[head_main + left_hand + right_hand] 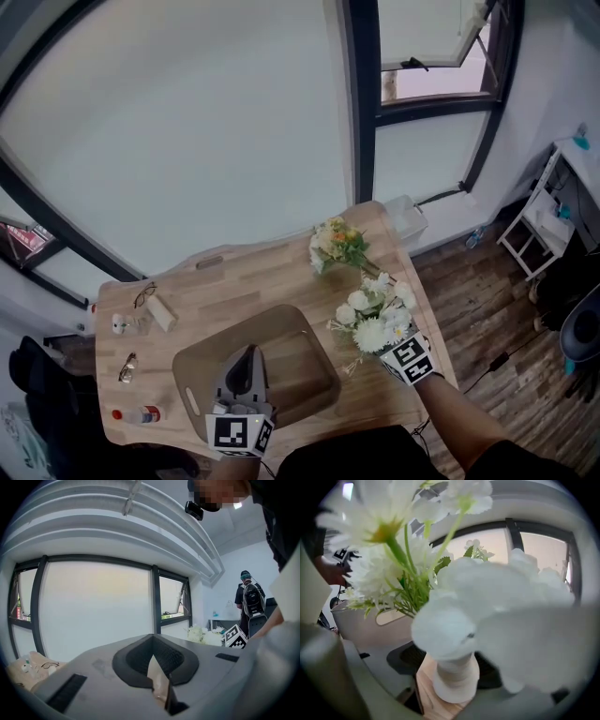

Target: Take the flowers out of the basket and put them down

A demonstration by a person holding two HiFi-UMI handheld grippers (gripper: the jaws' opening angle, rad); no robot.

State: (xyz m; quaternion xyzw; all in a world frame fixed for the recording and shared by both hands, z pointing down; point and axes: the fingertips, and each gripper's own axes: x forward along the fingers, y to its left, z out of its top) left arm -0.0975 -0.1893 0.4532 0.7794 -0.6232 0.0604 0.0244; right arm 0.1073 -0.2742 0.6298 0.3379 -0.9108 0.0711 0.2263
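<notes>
One basket [302, 364] pinched by left gripper [246, 353] — right gripper [388, 348] (unclamped) straddles flowers [371, 317].

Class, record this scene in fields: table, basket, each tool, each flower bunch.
table: wooden, beside a large window
basket: shallow, brown, no flowers visible inside
left tool: over the basket, jaws together, nothing seen between them
right tool: jaws apart around the wrapped stem, with wood showing beside it
white bunch: outside the basket, to its right, at the right tool
yellow-orange bunch: lying on the table beyond the basket
</notes>
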